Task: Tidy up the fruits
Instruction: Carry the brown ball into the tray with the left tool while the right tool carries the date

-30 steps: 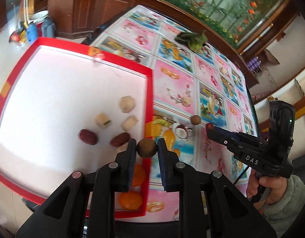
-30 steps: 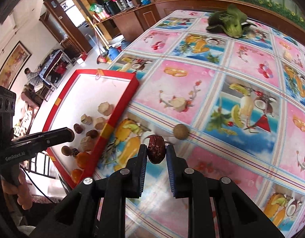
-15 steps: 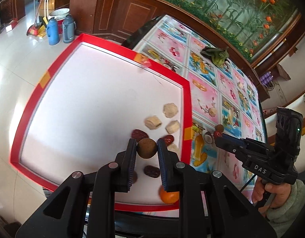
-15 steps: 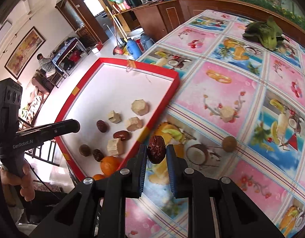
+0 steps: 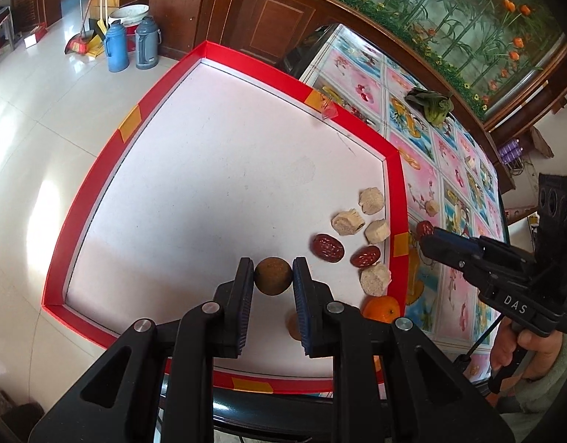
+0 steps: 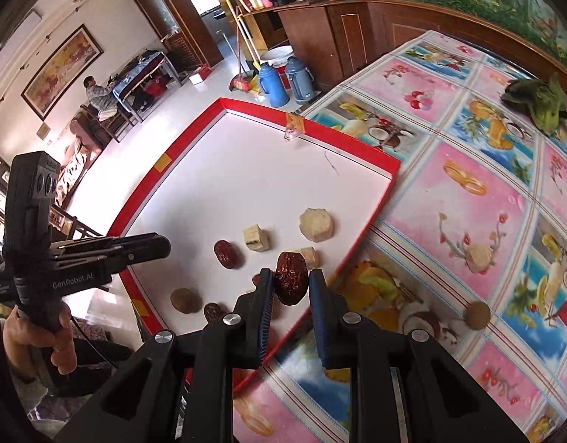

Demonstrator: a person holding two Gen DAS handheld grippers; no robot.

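Observation:
My left gripper is shut on a round brown longan and holds it above the near part of the red-rimmed white tray. My right gripper is shut on a red date over the tray's right edge. On the tray lie red dates, pale fruit chunks, an orange and another longan. A loose longan and a pale chunk lie on the tablecloth.
The table carries a fruit-print cloth. A green leafy vegetable lies at its far side. Two thermos flasks and a broom stand on the floor beyond the tray. The tray overhangs the table's edge.
Both grippers have moved left over the tray with their fruits still held. The left gripper now hangs over the tray's near middle, the right one over its right edge.

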